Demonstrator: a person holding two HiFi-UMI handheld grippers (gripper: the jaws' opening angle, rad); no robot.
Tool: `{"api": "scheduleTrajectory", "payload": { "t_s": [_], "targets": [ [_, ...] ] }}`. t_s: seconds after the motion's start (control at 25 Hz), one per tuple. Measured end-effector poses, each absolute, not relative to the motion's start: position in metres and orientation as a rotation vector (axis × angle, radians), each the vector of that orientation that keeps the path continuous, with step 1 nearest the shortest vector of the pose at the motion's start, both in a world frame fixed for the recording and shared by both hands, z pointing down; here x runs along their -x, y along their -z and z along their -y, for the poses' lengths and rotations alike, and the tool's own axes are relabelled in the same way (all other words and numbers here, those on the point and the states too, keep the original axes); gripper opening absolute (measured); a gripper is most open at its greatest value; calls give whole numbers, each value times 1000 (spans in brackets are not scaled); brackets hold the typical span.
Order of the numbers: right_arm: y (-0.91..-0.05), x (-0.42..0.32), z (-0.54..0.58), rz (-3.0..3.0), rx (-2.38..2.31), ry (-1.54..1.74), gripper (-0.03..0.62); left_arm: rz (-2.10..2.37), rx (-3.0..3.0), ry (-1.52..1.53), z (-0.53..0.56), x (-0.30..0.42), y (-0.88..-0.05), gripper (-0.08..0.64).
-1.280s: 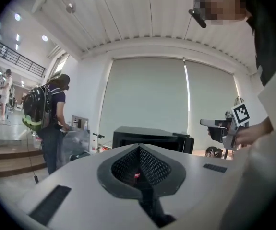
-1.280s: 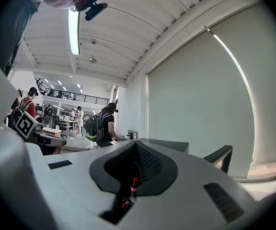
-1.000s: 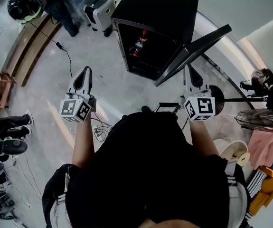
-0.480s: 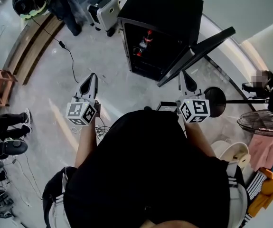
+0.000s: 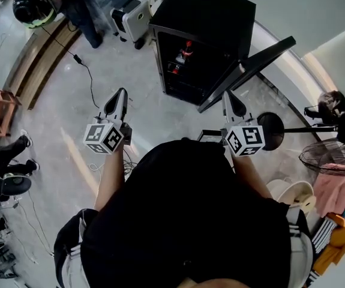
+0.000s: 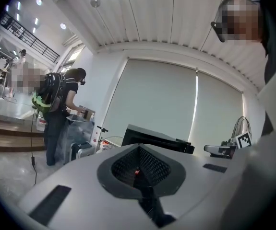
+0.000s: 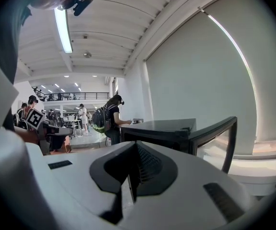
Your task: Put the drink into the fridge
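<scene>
Drink (image 5: 184,50), red-capped, is noted on a shelf inside the open black fridge (image 5: 208,17), with left gripper (image 5: 120,96) and right gripper (image 5: 227,96) both shut and empty; placement is judged done, and door (image 5: 253,62) closing is called for next.

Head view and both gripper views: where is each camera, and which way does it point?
Head view: on the person's head, looking down at the black fridge with its door open; shows black-shirted torso, forearms, left gripper, right gripper.
Left gripper view: rides that gripper, looking along its shut fingers toward the fridge.
Right gripper view: likewise, along its shut fingers toward the open door.
Shared: all see the fridge; each gripper view catches the other's marker cube.
</scene>
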State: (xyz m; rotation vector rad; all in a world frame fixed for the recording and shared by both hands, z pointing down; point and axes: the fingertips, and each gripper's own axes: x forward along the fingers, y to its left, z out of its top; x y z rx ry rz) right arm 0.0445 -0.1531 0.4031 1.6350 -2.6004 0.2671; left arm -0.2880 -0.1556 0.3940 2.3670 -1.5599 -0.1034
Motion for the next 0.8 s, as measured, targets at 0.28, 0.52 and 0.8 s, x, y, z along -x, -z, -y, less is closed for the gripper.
{"api": "scheduleTrajectory", "payload": {
  "t_s": [0.28, 0.52, 0.8],
  "targets": [
    [-405, -44, 153, 2598, -1625, -293, 20, 1565, -2445, -18, 152, 274, -394, 15],
    [-414, -44, 150, 2598, -1596, -316, 20, 1551, -2443, -38, 147, 270, -399, 15],
    [-417, -41, 145, 2597, -1589, -332, 20, 1581, -2414, -41, 135, 278, -402, 15]
  ]
}}
